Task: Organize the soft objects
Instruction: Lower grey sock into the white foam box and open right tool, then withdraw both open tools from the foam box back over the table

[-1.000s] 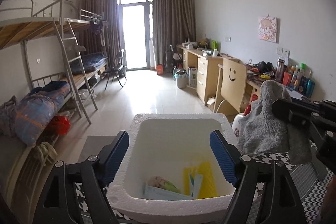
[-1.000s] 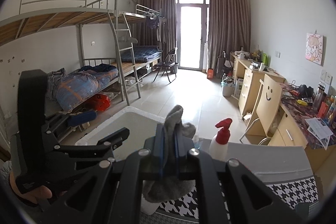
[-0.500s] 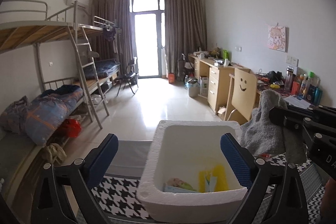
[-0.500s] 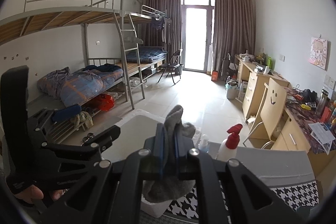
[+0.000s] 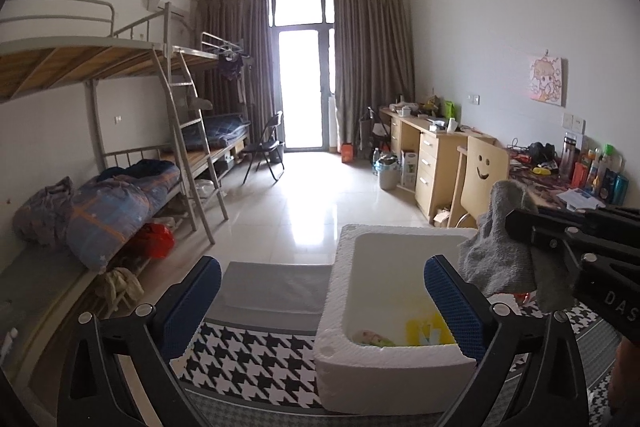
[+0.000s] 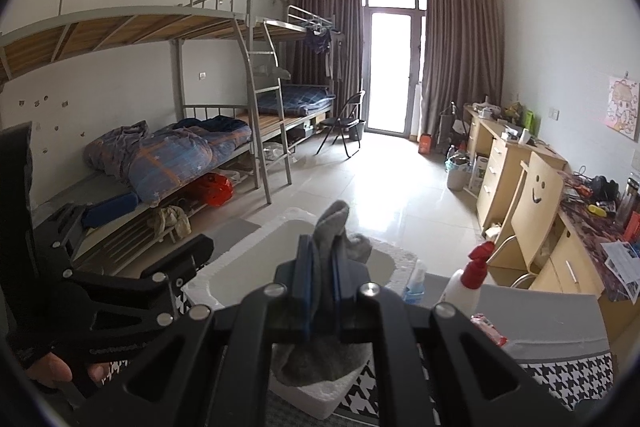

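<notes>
Widening left hand-held gripper (image 5: 322, 293): its blue pads have just been spreading and now stand at their widest, with nothing pressed between them; only the tabletop and the near left corner of the box show in the gap.
Left view shift: a second ago the white foam box (image 5: 340, 307) sat centred between the pads; now it lies off to the right and more houndstooth cloth (image 5: 244, 351) is bared, so I judge the left hand has let go and drawn back and aside.
Right hand-held gripper (image 6: 320, 269): closed narrow on the grey towel (image 6: 332, 235), as it was a second ago; the cloth sticks up above the pads and bunches below them.
Towel's place: in the air, just beside the box's right rim, not yet inside.
Box contents: a yellow item (image 5: 430, 329) and a small pale bundle (image 5: 370, 337) on the bottom.
Meaning: the left side looks free for another pick, while the towel's drop into the box is the step pending.
Farther: red-capped spray bottle (image 6: 466, 281) beyond the box.
</notes>
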Demonstrator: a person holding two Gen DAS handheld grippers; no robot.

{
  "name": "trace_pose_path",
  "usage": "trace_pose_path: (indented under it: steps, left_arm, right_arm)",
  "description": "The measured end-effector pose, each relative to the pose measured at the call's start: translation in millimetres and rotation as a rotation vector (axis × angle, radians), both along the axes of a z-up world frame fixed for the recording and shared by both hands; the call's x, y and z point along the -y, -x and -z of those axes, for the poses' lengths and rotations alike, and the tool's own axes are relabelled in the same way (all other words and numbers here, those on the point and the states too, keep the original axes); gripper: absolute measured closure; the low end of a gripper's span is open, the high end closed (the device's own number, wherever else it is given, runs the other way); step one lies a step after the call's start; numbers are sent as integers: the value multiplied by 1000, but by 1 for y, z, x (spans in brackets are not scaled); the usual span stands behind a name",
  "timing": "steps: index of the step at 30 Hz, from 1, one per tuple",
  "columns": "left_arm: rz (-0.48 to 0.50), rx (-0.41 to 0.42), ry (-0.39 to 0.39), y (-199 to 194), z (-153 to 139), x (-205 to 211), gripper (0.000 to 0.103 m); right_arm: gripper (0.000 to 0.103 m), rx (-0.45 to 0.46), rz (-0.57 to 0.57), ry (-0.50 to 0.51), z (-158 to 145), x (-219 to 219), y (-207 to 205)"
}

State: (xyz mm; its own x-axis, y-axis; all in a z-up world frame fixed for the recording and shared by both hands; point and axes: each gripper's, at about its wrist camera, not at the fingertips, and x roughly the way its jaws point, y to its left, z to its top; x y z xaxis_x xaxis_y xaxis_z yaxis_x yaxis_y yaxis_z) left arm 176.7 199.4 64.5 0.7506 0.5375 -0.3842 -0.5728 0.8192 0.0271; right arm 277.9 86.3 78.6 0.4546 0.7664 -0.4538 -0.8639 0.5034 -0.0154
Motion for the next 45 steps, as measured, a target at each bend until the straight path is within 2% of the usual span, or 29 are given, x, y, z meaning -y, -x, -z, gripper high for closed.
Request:
trace_pose_path:
  steps: [21, 23, 25, 26, 27, 39, 41, 43, 45]
  left_arm:
    - [-40, -11, 12, 16, 7, -11, 1]
    - [-43, -12, 13, 17, 7, -12, 1]
    - [-46, -15, 13, 18, 9, -13, 1]
    - [-45, -16, 15, 18, 9, -13, 1]
    - [-45, -17, 16, 18, 10, -13, 1]
    - [-42, -22, 17, 17, 9, -11, 1]
    - [-38, -20, 21, 17, 8, -11, 1]
    - [-36, -20, 20, 17, 8, -8, 1]
    - [-29, -18, 18, 17, 6, -5, 1]
  right_arm:
    - [92, -74, -28, 54, 18, -23, -9]
    - [81, -84, -36, 76, 22, -27, -11]
    - [51, -88, -23, 76, 24, -27, -12]
    - [46, -89, -21, 69, 24, -26, -12]
    - [43, -89, -20, 63, 24, -25, -12]
    - [42, -83, -4, 54, 19, -16, -8]
    - [37, -81, 9, 41, 16, -14, -7]
    - [25, -74, 24, 32, 14, -10, -7]
    - [19, -58, 45, 17, 10, -5, -6]
